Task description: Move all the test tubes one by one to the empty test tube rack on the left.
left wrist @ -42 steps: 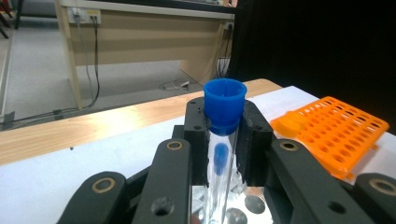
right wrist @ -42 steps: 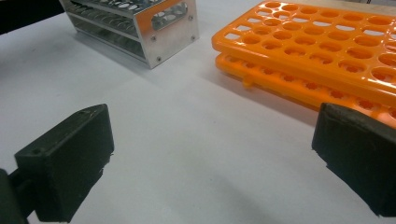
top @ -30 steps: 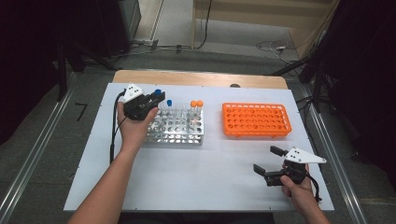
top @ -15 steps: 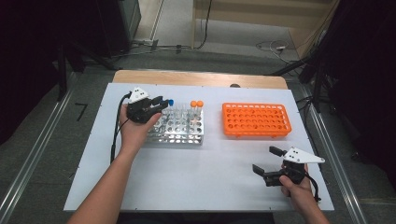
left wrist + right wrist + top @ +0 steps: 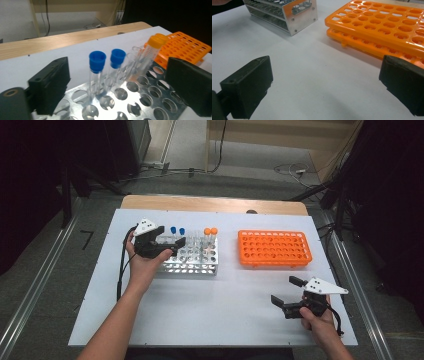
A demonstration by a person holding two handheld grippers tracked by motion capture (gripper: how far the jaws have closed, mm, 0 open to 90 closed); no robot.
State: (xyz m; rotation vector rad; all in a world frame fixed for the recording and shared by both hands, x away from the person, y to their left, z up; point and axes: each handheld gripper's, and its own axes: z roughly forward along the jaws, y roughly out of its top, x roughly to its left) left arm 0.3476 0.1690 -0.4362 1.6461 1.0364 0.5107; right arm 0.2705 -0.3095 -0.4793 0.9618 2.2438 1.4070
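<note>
A metal tube rack (image 5: 192,262) stands left of the table's middle. At its back stand two blue-capped tubes (image 5: 177,230) and two orange-capped tubes (image 5: 210,231). My left gripper (image 5: 170,236) hovers open over the rack's left end. In the left gripper view its jaws stand wide apart, with the blue-capped tubes (image 5: 97,61) a little ahead between them and an orange-capped tube (image 5: 156,42) farther right. An orange rack (image 5: 274,248) with no tubes in it lies to the right. Near the front right, my right gripper (image 5: 286,291) is open just above the table, with nothing between its jaws.
The white tabletop (image 5: 220,295) has open room in front of both racks. In the right gripper view the orange rack (image 5: 382,27) lies ahead on the right and the metal rack's end plate (image 5: 302,15) ahead on the left. A wooden strip (image 5: 210,204) runs along the far edge.
My left gripper has shifted slightly right and toward the person, onto the metal rack's left end. The right gripper has barely moved.
</note>
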